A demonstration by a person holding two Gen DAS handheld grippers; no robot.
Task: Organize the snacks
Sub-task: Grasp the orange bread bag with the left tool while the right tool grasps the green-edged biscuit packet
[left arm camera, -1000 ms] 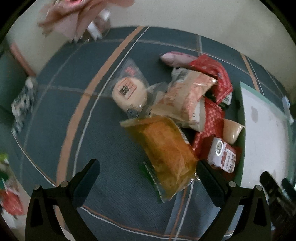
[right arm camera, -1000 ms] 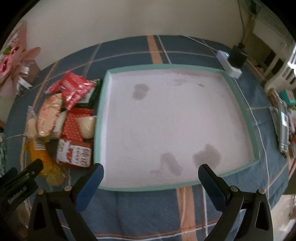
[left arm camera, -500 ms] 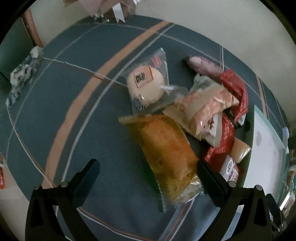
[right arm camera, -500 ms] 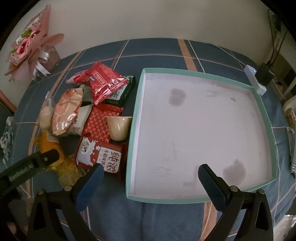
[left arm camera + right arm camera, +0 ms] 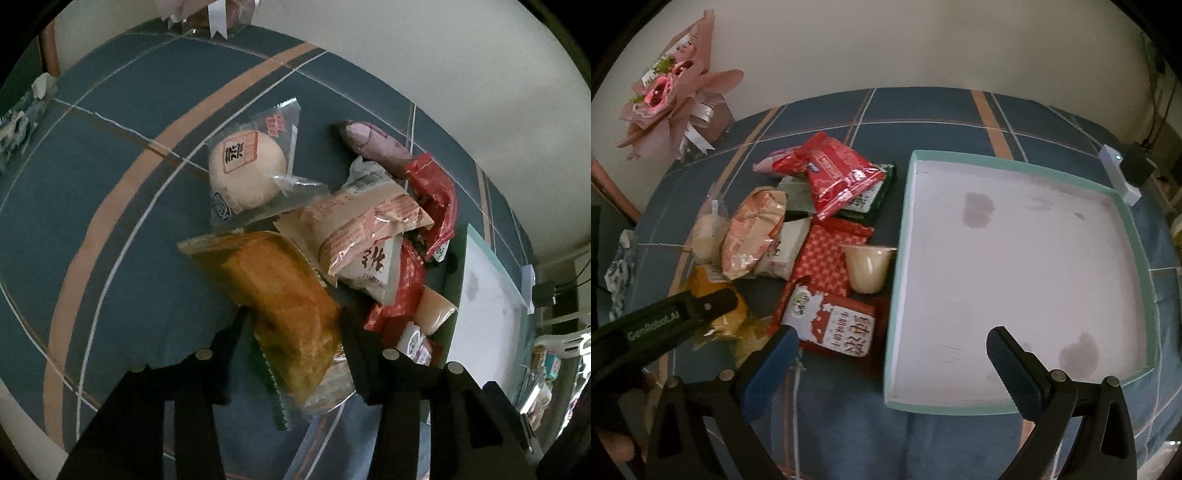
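Hardly begun, I'd say: the tray (image 5: 1027,258) sits bare while every snack lies heaped beside it on the counter (image 5: 110,177), the left tool (image 5: 295,325) pinching the orange pack (image 5: 280,295), the right tool (image 5: 886,354) spread wide over the tray's near edge.

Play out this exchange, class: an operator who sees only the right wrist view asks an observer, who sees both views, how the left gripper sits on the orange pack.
Operator: I see only one finger of the left gripper, lying across the orange pack. Where is the other finger?
Observer: The left wrist view shows one finger on each side of the pack, closed against its near half.
Operator: Is anything under that pack?
Observer: Yes, a green serrated wrapper edge sticks out beneath its near end.
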